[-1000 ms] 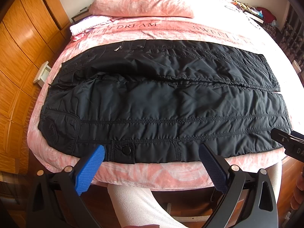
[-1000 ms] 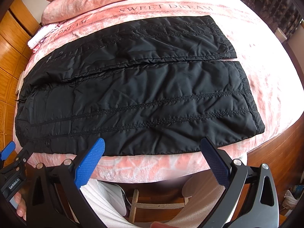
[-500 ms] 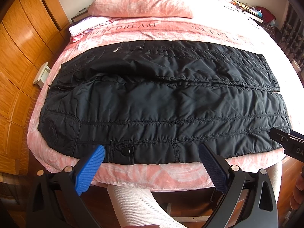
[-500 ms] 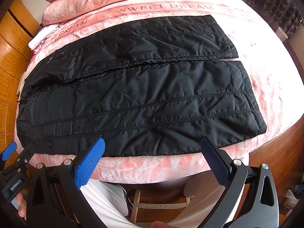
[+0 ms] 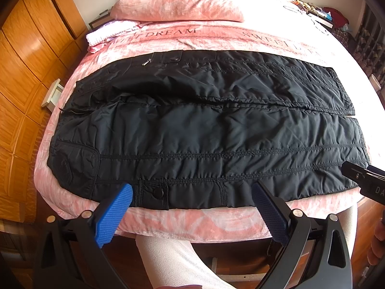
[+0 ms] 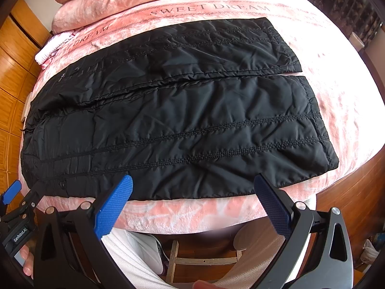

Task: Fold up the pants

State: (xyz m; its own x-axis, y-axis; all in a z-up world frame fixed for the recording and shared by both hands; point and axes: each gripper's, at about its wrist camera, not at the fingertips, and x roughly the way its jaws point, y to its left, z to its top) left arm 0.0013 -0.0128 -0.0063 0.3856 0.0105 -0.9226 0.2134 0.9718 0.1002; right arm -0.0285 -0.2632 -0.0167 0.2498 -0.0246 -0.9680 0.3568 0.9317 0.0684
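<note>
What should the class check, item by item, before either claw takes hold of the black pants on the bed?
1. Pants lie flat, both legs side by side: ok.
2. Left claw open, holding nothing: ok.
3. Right claw open, holding nothing: ok.
4. Near edge of the pants within both claws' view, uncovered: ok.
5. Room on the pink blanket beyond the pants for the fold: ok.
6. Wrinkles near the crotch smoothed out: not ok.

We hold our left gripper (image 5: 192, 200) with its 2 blue-padded fingers (image 5: 113, 219) spread wide; our right gripper (image 6: 192, 198) is spread just as wide, both gripping nothing.
</note>
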